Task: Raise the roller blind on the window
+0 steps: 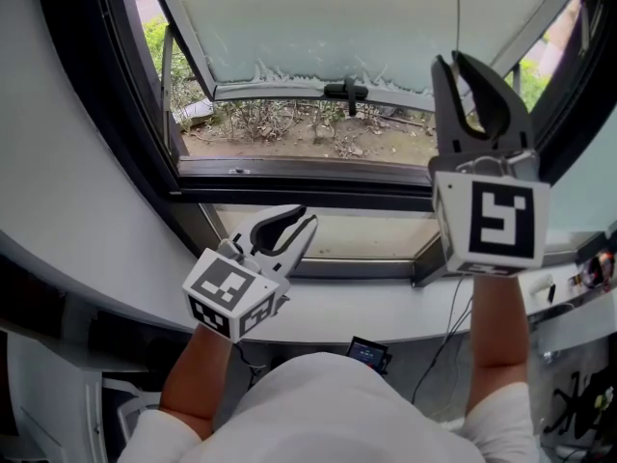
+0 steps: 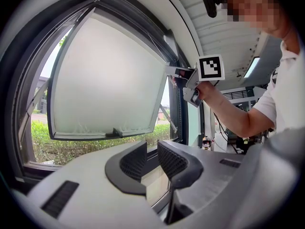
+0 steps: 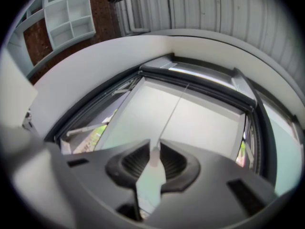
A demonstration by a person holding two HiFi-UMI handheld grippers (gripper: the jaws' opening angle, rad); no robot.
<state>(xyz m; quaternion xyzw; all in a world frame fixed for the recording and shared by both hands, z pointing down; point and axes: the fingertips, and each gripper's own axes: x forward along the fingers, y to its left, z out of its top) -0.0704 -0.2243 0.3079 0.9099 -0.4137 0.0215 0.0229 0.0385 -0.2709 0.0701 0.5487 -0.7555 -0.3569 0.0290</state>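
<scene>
While your right tongs (image 3: 153,149) clamp small white plastic cord toggle (image 3: 154,160), left tongs (image 2: 151,157) half-open, empty; thin cord (image 3: 174,109) likely slippery, so grip toggle.

Left hand-held gripper (image 1: 304,218) low, level, jaws apart, empty; right hand-held gripper (image 1: 448,61) raised, jaws seemingly pinching cord pull (image 3: 153,159).

Roller blind (image 1: 318,17): plain pale white. Window frame (image 1: 289,177): dark grey. Cord (image 3: 171,113) between right gripper (image 1: 469,80) fingers: white. Left gripper (image 1: 286,225): grey; pads (image 2: 172,162) black, ribbed. Marker cubes (image 1: 496,222): white with black squares. Foliage (image 2: 86,149) beyond left fingers: green.
</scene>
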